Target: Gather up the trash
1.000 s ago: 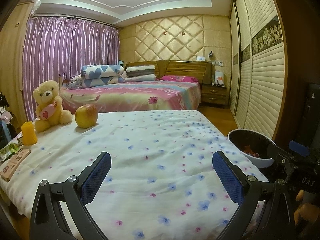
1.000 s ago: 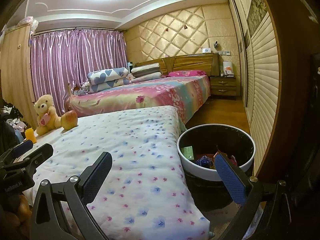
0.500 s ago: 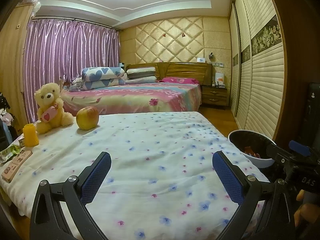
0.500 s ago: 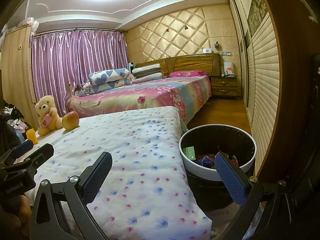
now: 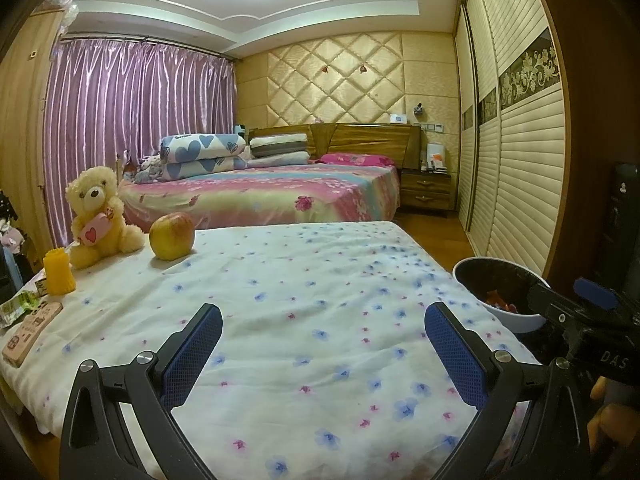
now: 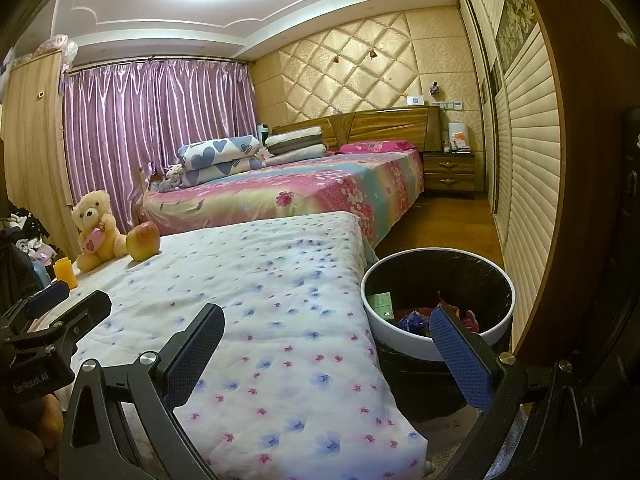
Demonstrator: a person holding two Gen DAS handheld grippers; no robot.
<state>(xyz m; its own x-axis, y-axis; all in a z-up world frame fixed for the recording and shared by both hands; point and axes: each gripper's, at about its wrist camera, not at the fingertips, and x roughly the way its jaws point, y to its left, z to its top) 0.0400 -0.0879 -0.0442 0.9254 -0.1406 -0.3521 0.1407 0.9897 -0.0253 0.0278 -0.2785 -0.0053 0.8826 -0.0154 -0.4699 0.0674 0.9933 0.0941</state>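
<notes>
A white-rimmed bin with a black liner [image 6: 438,350] stands on the floor right of the flowered bed [image 6: 256,304]; it holds coloured wrappers and a green box [image 6: 380,303]. It also shows in the left wrist view [image 5: 500,320]. My left gripper [image 5: 323,344] is open and empty over the bed's near part. My right gripper [image 6: 328,346] is open and empty, its right finger in front of the bin. A green wrapper [image 5: 18,306] lies at the bed's left edge.
On the bed's left side sit a teddy bear [image 5: 98,216], an apple [image 5: 172,236], a yellow cup [image 5: 58,272] and a pink flat box [image 5: 30,328]. A second bed [image 5: 272,196] lies behind, a slatted wardrobe [image 5: 516,168] on the right.
Both views have shifted very slightly; the cameras have drawn a little back. Both grippers stay open and empty. Nothing on the bed has moved.
</notes>
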